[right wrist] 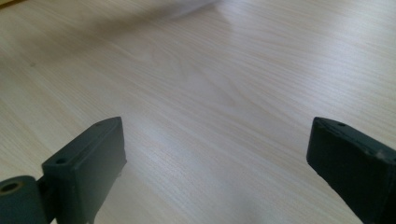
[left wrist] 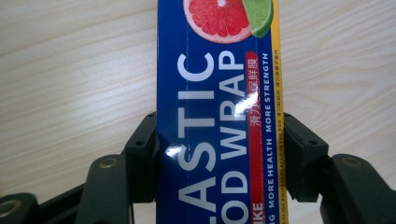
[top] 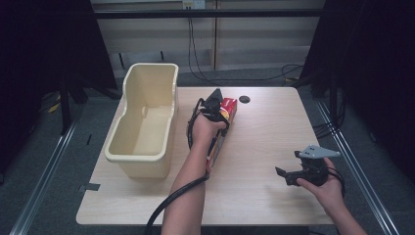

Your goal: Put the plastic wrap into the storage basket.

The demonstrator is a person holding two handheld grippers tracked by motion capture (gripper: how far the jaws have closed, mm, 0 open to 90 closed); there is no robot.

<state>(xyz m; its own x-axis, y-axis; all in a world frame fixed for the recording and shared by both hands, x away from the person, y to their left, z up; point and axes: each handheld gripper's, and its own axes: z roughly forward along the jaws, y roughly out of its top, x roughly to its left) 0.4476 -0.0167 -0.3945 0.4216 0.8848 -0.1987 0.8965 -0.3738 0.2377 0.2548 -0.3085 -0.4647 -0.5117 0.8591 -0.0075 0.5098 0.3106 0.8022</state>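
The long blue cardboard box of plastic food wrap (left wrist: pixel 217 116), printed with a grapefruit and lime, lies flat on the pale wood-grain tabletop (top: pixel 264 132) with the left tongs (left wrist: pixel 219 158) closed across its width, one black jaw pressed to each long side. The hold sits toward the far end of the box rather than its middle, so I judge that a lift could let the nearer, unsupported length sag or swing, and the glossy card could slide between the flat jaws; a hard squeeze might also dent the thin walls. Just to the left of the left tongs stands the cream plastic tub (top: pixel 144 117), empty and open-topped, its tall rim a likely snag if the box is carried over too low. Beyond the left tongs a small dark round hole (top: pixel 244 99) marks the tabletop near the far edge. To the right there is broad bare wood. The right tongs (top: pixel 288 176) hover there, well apart, jaws spread wide and empty, near the right-hand edge.
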